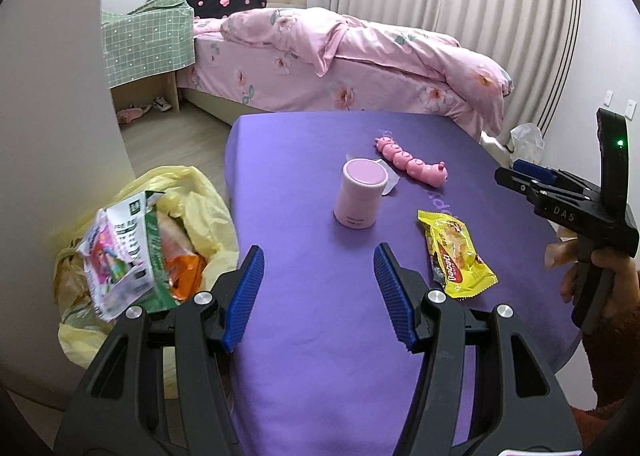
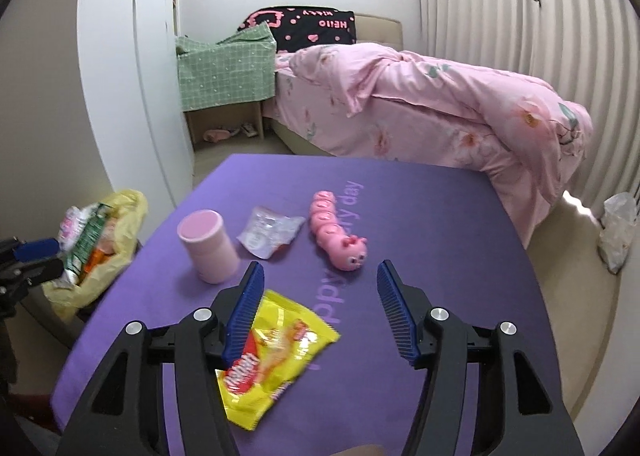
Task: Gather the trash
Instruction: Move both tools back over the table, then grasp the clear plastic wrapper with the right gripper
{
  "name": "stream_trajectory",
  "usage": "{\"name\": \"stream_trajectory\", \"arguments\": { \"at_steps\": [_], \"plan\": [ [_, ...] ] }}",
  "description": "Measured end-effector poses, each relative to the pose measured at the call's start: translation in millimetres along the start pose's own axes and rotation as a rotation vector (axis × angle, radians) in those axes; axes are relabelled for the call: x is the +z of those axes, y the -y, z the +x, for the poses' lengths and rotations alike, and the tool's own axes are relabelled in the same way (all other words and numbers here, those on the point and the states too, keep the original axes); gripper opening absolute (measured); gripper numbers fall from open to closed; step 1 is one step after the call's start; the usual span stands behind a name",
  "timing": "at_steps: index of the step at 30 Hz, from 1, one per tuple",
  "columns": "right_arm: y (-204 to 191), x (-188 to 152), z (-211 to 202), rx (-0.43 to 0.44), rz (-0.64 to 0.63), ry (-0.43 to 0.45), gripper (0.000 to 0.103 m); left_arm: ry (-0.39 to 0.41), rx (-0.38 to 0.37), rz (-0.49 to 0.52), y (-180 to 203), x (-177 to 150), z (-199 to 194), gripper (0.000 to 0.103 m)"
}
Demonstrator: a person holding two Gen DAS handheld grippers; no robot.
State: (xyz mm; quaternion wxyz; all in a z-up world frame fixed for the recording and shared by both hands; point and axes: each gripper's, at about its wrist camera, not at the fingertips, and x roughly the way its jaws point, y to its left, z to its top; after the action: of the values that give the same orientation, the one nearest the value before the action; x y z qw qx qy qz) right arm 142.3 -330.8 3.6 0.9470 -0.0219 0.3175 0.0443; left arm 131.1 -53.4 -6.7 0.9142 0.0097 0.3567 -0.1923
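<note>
A yellow snack wrapper (image 1: 456,256) lies flat on the purple table (image 1: 320,356). In the right wrist view this yellow wrapper (image 2: 276,344) sits under the left finger of my right gripper (image 2: 320,268), which is open and holds nothing. My left gripper (image 1: 319,252) is open and empty above the table's near left part. Beside the table's left edge stands a yellow trash bag (image 1: 200,215) with several wrappers in it. A crumpled clear wrapper (image 2: 270,234) lies between a pink canister (image 2: 208,246) and a pink caterpillar toy (image 2: 338,234).
A pink bed (image 1: 360,55) stands beyond the table, with a green-covered nightstand (image 1: 148,39) to its left. A white plastic bag (image 2: 618,232) sits on the floor at the right by the curtain. A person's hand (image 1: 600,276) holds the right gripper at the table's right edge.
</note>
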Motion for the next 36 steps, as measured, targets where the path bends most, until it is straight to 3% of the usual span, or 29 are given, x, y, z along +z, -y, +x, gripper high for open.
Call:
{"name": "stream_trajectory", "arguments": {
  "at_steps": [10,15,19,22,25,29,33,36],
  "plan": [
    [24,-8,29,0.02,0.02,-0.098,0.059,-0.085,-0.029,0.017,17,4,44,0.054],
    [33,10,57,-0.004,-0.006,-0.129,0.059,-0.05,-0.087,0.041,21,20,54,0.054],
    [28,23,86,0.067,-0.029,-0.155,0.057,-0.058,-0.135,0.039,20,22,65,0.054],
    [13,27,102,0.197,-0.035,-0.189,0.049,-0.084,-0.133,0.031,19,22,77,0.054],
    [-2,28,124,0.258,-0.011,-0.246,0.036,-0.101,-0.14,0.001,14,20,83,0.054],
    [-9,32,154,0.275,0.063,-0.278,0.035,-0.111,-0.125,-0.013,7,16,84,0.054],
    [-16,34,173,0.305,0.076,-0.316,0.016,-0.131,-0.115,-0.026,1,11,86,0.054],
    [-17,31,169,0.326,0.067,-0.312,0.008,-0.134,-0.115,-0.041,-2,7,84,0.054]
  ]
}}
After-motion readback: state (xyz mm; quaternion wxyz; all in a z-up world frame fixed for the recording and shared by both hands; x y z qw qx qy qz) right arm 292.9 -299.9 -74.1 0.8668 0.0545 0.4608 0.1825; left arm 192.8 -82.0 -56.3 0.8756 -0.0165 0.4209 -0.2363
